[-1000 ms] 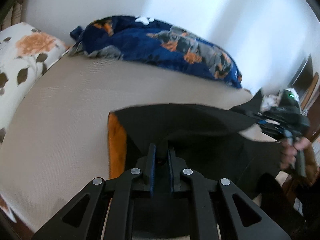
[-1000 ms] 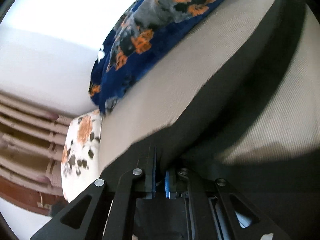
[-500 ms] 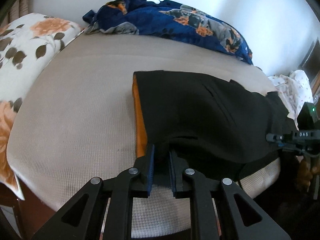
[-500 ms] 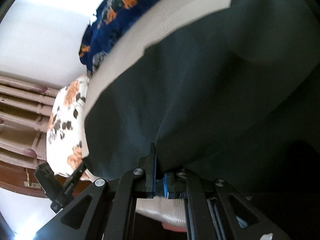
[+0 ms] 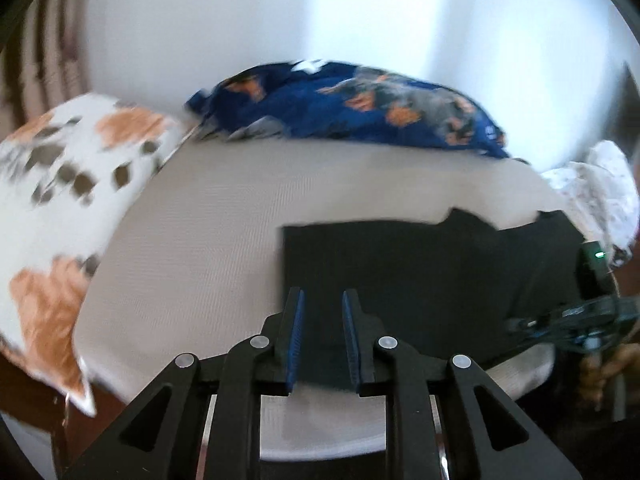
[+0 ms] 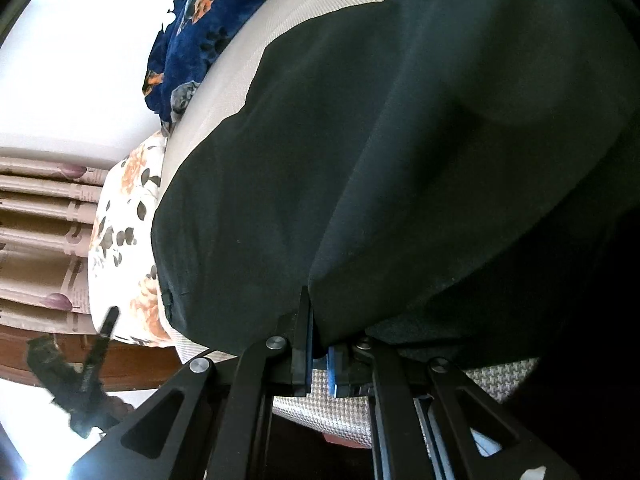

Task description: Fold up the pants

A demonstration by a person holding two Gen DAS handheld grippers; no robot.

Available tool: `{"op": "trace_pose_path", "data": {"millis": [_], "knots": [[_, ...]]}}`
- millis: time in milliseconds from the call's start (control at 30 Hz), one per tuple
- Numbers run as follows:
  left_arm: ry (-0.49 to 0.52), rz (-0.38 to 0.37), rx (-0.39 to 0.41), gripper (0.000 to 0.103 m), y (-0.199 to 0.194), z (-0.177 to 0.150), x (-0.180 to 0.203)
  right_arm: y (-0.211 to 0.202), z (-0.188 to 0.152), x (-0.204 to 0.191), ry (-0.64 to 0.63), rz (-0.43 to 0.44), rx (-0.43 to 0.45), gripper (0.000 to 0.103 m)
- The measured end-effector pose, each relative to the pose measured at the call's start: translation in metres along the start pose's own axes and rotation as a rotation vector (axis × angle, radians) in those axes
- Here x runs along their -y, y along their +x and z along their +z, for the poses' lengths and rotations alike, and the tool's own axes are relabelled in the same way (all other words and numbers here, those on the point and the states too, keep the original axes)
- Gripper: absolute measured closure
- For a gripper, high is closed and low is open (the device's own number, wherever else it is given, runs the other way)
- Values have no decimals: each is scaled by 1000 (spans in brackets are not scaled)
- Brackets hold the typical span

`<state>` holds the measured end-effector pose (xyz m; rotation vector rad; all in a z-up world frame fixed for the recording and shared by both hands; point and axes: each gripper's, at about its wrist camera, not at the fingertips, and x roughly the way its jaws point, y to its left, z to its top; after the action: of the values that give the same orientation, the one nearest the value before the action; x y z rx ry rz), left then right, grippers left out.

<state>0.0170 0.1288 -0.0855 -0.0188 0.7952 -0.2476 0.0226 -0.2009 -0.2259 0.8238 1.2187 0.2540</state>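
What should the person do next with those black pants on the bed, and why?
Probably open the right gripper too. The black pants already lie flat on the bed, the left gripper stands open over their near edge, while the right one pinches the cloth at its end.

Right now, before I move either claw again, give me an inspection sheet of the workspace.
Surface: beige woven mattress, bare on its left part.
Job's things: black pants lie flat on the near right part of the mattress, their near edge over its front edge.
Clutter: blue patterned blanket bunched along the far edge; floral pillow at left; white spotted cloth at far right.
Grippers: left claw open, fabric lying between its fingers unclamped; right claw nearly closed on the pants' edge.
Cables: nothing seen.
Surroundings: white wall; striped curtain; wooden bed frame.
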Motion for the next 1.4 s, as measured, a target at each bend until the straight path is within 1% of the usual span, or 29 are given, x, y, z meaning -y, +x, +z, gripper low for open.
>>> {"op": "trace_pose_path", "data": {"millis": [67,100,133,200,300,333,400,433,500,567,600,633,667,700,733,800,833,867,967,1033,1100,1167,1267,1300,1400], "knots": [[2,-67,-1,81,12,3,12,0,-1,1,9,4,4,98],[7,-87,-19,81,23,3,17,-1,-1,1,8,4,4,98],[7,-89,-47,81,35,2,21,-1,-2,-1,-2,0,8,98],[-18,-143,-139,81,66,-9,24,-1,-5,-5,-26,-15,22,98],[-38,-134,-227,81,92,-28,27,-7,-8,-6,-58,-23,33,96],[-50,-142,-235,81,95,-35,28,-9,-7,-4,-56,-15,37,95],[-64,-169,-206,81,93,-44,26,-16,-3,7,-1,51,34,93],[-76,-179,-208,81,91,-44,23,-22,0,14,35,85,45,93],[-115,-202,-227,81,93,-42,18,-38,7,26,77,145,87,92],[-141,-217,-229,81,94,-42,15,-51,15,34,101,185,114,91],[-149,-220,-230,81,94,-42,14,-61,20,42,126,212,143,91],[-151,-220,-232,81,95,-43,13,-73,26,51,158,228,186,91],[-145,-216,-235,81,95,-42,14,-87,31,62,197,238,240,88],[-137,-212,-236,81,96,-42,15,-106,38,80,252,258,304,87],[-134,-210,-236,81,95,-42,16,-118,45,93,276,270,335,87],[-131,-203,-237,81,94,-43,16,-140,56,116,298,255,396,86],[-130,-202,-238,81,95,-42,17,-156,64,135,320,247,450,86],[-130,-200,-237,81,94,-42,17,-168,73,155,357,250,477,84],[-126,-195,-235,81,96,-41,18,-190,90,205,466,253,525,81],[-115,-190,-234,81,97,-41,19,-204,97,237,537,224,565,81],[-109,-187,-230,81,96,-41,20,-217,102,260,571,226,604,80],[-105,-186,-226,81,97,-41,22,-231,110,284,595,204,634,77],[-109,-189,-222,81,98,-42,23,-253,119,311,624,146,690,76],[-111,-190,-221,81,97,-43,22,-257,122,316,622,131,695,78],[-117,-193,-217,81,96,-44,21,-265,139,323,605,110,691,78]]}}
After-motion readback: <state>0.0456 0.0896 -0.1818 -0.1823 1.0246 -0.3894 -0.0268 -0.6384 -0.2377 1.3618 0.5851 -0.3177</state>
